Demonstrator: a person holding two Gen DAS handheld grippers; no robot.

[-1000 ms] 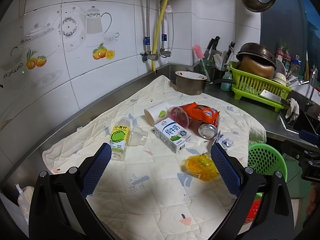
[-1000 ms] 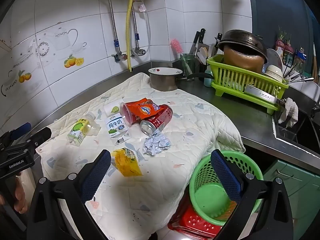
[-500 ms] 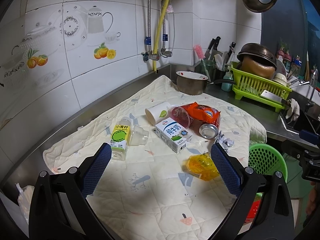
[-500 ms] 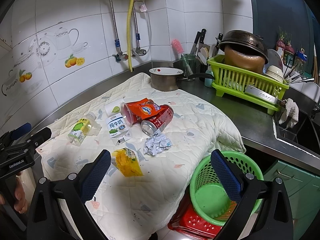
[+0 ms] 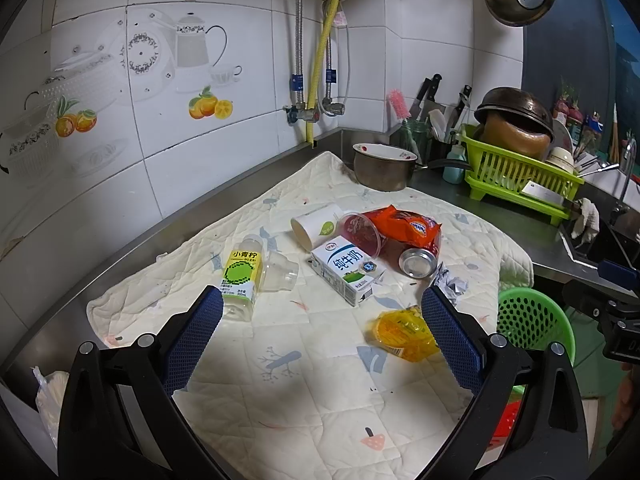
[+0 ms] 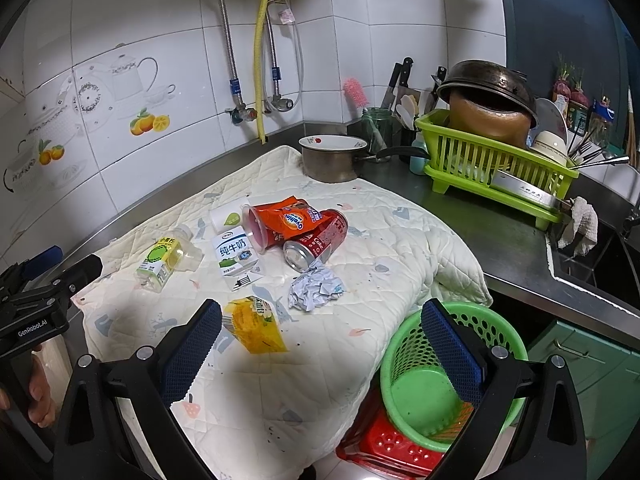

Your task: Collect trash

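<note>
Two grippers, both with jaws spread wide and gripping nothing: left gripper (image 5: 320, 320) hovers over the near part of the cloth, right gripper (image 6: 320, 328) over the cloth's edge and the basket.

Surface: steel counter (image 6: 500, 232) in a kitchen corner, glossy white wall tiles (image 5: 120, 120) with teapot and orange decals, yellow hose (image 6: 261, 48) and braided metal pipes on the wall. Quilted cream cloth (image 5: 280, 380), small prints, stained, covers most of the counter; one corner is bunched at the counter edge.

Trash all lies on the cloth, mid-area:
- clear plastic bottle (image 5: 240, 280), yellow-green label, on its side, a clear cup touching it
- white milk carton (image 5: 346, 268), boxy, flat
- white paper cup (image 5: 316, 226) on its side
- clear pink-tinted cup (image 5: 360, 234) against the orange foil packet (image 6: 294, 218)
- red can (image 6: 320, 240) on its side, open end towards camera, under the packet
- crumpled paper ball (image 6: 314, 290) just beside the can
- squashed yellow carton (image 6: 254, 326), nearest the right gripper's left pad

Green perforated plastic basket (image 6: 440, 392), round, empty, sits below the counter edge on top of a red plastic item (image 6: 392, 448).

Rear: metal saucepan (image 6: 332, 160) on the cloth's far corner, jar with pink brush, knives, lime-green slatted dish rack (image 6: 492, 160) holding a dark wok over a brown pot. A hand (image 6: 38, 396) holds the left gripper's handle.
</note>
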